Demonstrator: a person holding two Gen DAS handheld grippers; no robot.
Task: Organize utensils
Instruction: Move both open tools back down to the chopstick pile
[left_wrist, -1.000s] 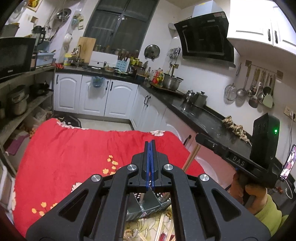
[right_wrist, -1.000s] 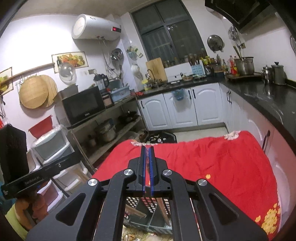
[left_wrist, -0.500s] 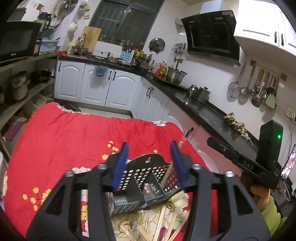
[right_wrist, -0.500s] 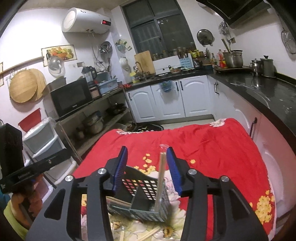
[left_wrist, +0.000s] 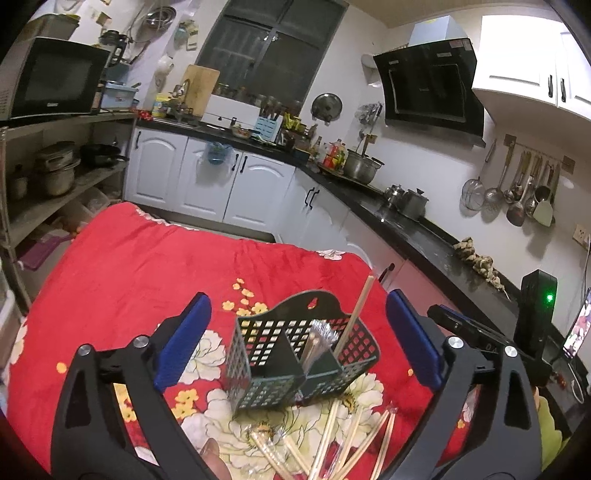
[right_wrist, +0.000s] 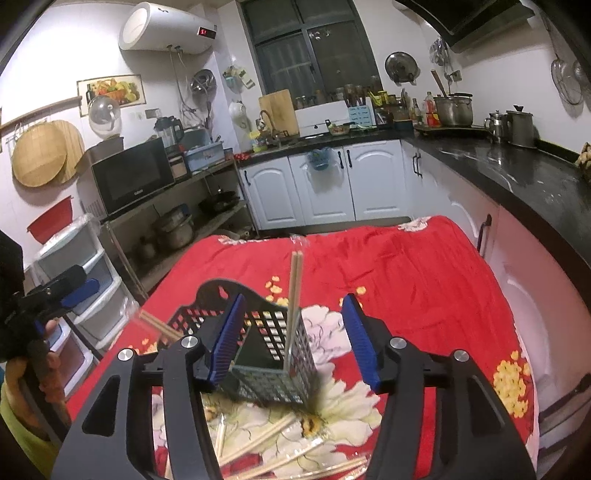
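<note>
Red floral cloth over table, black utensil caddy near, kitchen counter right, left gripper and right gripper jaws apart, opening, clamping nothing

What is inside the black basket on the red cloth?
In the black basket, one pair of wooden chopsticks stands in a corner and a clear-wrapped bundle sits beside the divider. Its walls hide the bottom.

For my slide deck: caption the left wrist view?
Opening left claw frames dark perforated plastic utensil basket on red floral cloth.
</note>
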